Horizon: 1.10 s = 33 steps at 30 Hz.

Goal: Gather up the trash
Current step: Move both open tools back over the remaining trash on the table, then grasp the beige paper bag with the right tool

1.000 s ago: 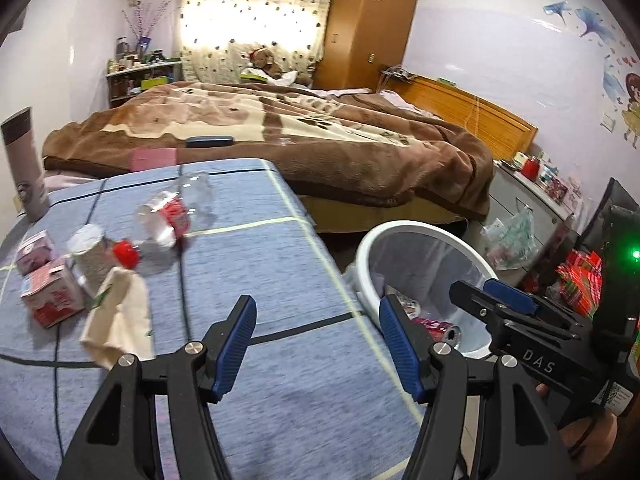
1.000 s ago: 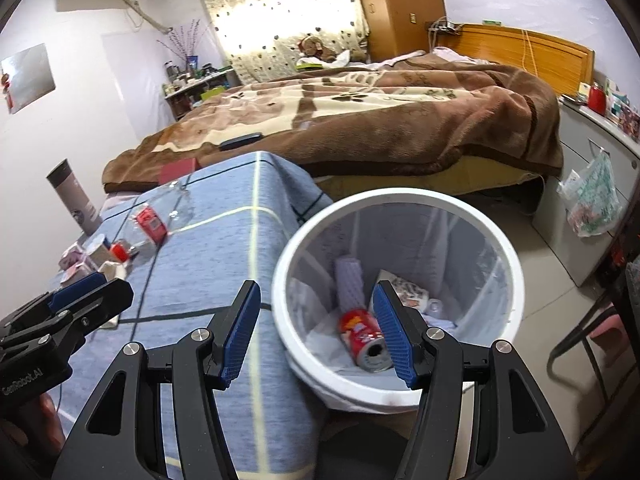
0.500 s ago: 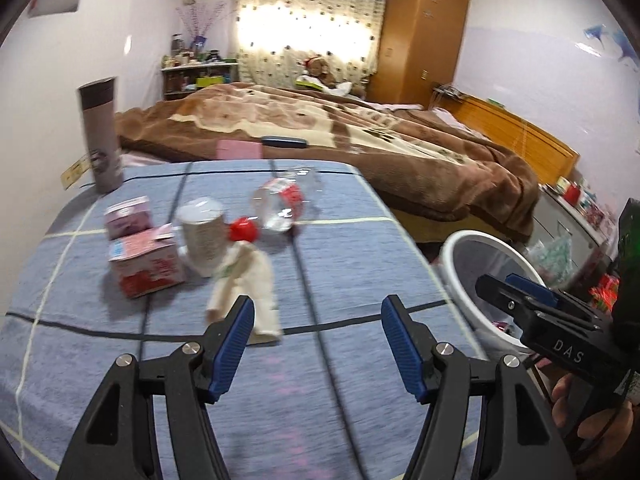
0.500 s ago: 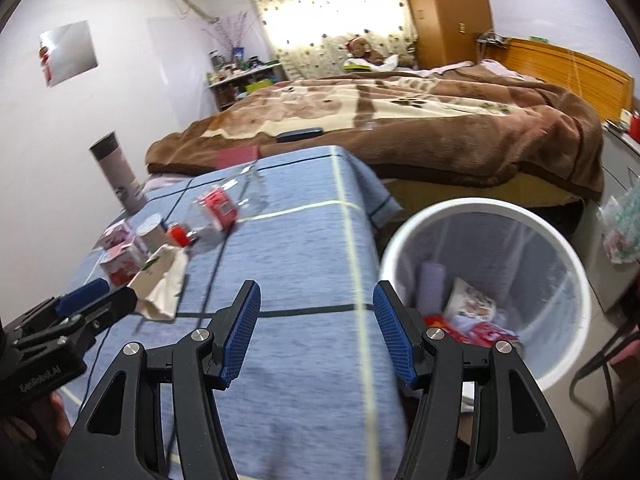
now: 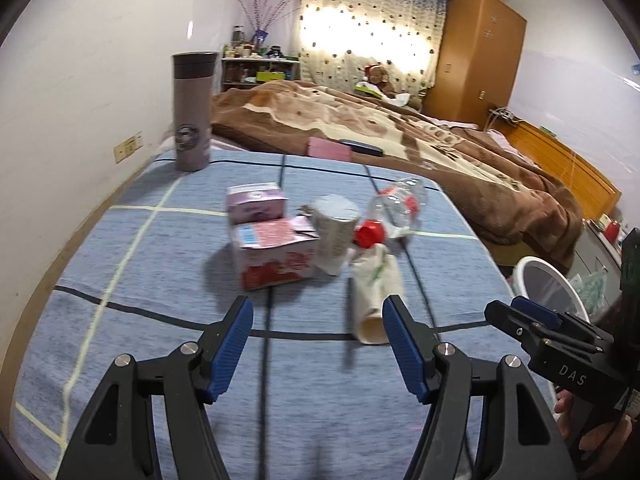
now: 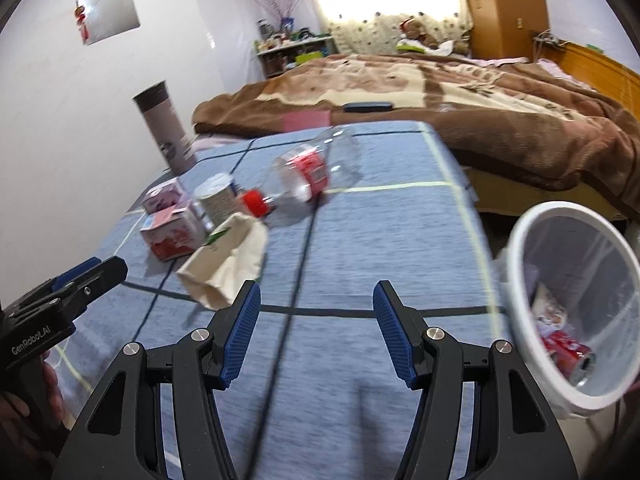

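Left wrist view looks over a blue checked table (image 5: 120, 264), where the left gripper (image 5: 318, 344) hangs with its jaws released and nothing between the blue pads. Beyond it, from left to right, lie the trash pieces: a pink carton (image 5: 256, 202) farther back, a red and white carton (image 5: 276, 258) nearer, a paper cup (image 5: 334, 228) touching that carton, a flattened cream paper bag (image 5: 376, 288) whose near end reaches just beside the right pad, and a clear plastic bottle (image 5: 394, 206) on its side with a red cap. A tall grey flask (image 5: 192, 112) stands at the far left corner. At the right, beside the table, is the white bin (image 5: 536, 270). Right wrist view shows the right gripper (image 6: 316, 330) likewise released and empty over bare cloth, the bag ahead of its left pad, the bin near right holding a red can (image 6: 568, 354).
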Motion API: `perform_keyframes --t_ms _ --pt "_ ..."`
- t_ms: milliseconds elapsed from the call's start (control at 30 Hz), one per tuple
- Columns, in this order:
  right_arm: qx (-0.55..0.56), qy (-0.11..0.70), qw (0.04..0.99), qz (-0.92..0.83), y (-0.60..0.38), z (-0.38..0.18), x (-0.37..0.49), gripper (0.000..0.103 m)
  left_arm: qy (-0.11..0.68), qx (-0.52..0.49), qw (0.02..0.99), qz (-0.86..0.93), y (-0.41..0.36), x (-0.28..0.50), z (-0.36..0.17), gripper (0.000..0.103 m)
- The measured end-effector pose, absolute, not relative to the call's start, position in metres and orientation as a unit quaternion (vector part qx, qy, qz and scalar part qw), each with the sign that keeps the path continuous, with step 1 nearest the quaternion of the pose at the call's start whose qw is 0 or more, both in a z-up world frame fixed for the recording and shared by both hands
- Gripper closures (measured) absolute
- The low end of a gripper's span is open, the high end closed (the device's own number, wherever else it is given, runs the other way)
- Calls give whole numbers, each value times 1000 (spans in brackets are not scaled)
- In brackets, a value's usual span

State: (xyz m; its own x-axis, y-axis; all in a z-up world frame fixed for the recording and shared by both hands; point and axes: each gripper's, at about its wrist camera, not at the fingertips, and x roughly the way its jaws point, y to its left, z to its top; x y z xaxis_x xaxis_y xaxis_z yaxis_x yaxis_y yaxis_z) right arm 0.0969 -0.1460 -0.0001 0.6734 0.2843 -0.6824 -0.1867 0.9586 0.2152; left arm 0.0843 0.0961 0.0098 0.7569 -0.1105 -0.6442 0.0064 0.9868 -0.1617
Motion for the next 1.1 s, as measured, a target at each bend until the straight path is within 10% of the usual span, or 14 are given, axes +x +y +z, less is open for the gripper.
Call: perform_keyframes --t_ms 967,1100 --pt "52 461 872 155 -77 -37 149 43 395 -55 915 -66 146 171 -17 31" --pt "59 458 869 177 -77 -37 146 63 394 -61 914 -77 144 177 -19 31"
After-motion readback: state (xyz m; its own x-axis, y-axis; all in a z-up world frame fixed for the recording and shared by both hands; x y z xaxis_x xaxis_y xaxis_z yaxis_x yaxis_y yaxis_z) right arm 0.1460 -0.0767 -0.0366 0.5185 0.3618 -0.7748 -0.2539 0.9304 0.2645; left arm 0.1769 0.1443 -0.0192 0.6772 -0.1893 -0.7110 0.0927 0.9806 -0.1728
